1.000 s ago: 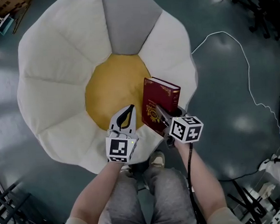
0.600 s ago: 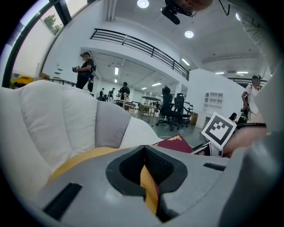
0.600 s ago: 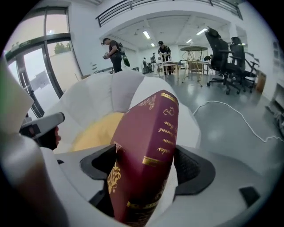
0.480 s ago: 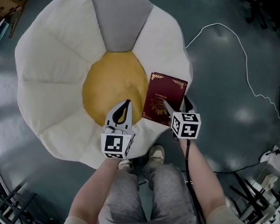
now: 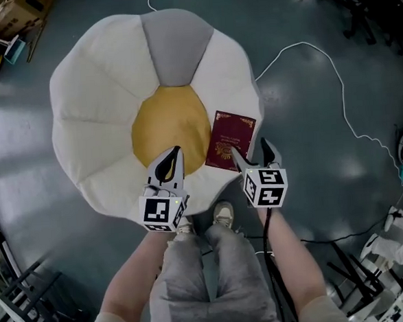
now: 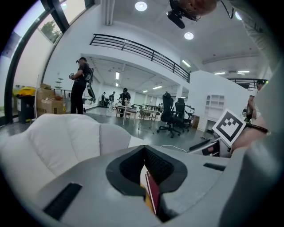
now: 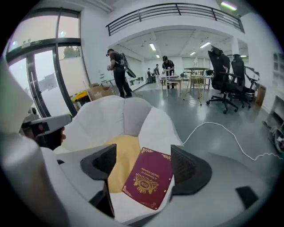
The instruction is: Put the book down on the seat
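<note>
The left gripper (image 5: 171,155) hovered over the near edge of the flower-shaped seat (image 5: 95,109), its jaws closed on nothing. To its right, the maroon book (image 5: 231,139) lay flat and cover-up on the seat, straddling the yellow centre and a white petal. Its long axis ran away from the person, the far end leaning slightly right. The right gripper (image 5: 250,150) hung just above the book's near end, jaws spread wide, clear of it.

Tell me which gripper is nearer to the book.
Right. The right gripper sits open just at the book's near edge, not gripping it. The left gripper is farther off to the book's left, over the seat.
</note>
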Tool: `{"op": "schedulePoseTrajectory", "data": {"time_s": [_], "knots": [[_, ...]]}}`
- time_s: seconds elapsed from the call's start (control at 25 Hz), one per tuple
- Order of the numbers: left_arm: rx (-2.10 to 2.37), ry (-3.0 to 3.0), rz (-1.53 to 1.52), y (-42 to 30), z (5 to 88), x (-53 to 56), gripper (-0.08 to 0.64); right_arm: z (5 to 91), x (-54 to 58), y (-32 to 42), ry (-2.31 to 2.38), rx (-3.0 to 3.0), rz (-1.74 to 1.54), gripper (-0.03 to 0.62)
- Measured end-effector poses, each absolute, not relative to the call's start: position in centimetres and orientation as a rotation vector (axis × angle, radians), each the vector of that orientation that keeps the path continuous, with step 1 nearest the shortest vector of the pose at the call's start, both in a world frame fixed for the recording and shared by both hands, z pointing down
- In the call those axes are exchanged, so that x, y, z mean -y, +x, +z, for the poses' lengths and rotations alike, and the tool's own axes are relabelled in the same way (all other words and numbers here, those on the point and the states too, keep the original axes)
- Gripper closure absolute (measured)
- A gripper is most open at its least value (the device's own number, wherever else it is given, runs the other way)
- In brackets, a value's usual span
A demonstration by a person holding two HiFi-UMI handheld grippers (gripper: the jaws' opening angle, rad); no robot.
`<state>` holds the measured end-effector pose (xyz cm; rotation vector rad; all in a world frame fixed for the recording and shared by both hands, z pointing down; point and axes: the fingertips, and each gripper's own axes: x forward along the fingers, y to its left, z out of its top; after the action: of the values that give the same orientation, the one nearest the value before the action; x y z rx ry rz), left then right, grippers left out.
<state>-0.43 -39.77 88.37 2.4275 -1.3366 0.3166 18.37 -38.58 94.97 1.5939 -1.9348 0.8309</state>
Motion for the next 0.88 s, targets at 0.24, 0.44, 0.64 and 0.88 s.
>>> {"op": "schedulePoseTrajectory", "data": {"time_s": [0.24, 0.44, 0.64, 0.88], "knots": [[1.336, 2.515, 0.288, -0.2, 77.3, 39.7, 0.555, 81.3, 39.5, 17.3, 1.682, 2.04, 0.779, 0.218], [1.403, 2.465, 0.275, -1.9, 68.6, 39.2, 0.555, 70.1, 37.8, 16.5, 1.706, 2.114, 0.666, 0.272], [1.424, 2.496, 0.234, -2.7, 58.5, 38.1, 0.556, 58.8, 36.0, 15.5, 1.728, 2.19, 0.552, 0.395], [1.435, 2.565, 0.192, -3.5, 46.7, 35.7, 0.555, 46.0, 33.7, 13.1, 1.709, 2.335, 0.46, 0.481]]}}
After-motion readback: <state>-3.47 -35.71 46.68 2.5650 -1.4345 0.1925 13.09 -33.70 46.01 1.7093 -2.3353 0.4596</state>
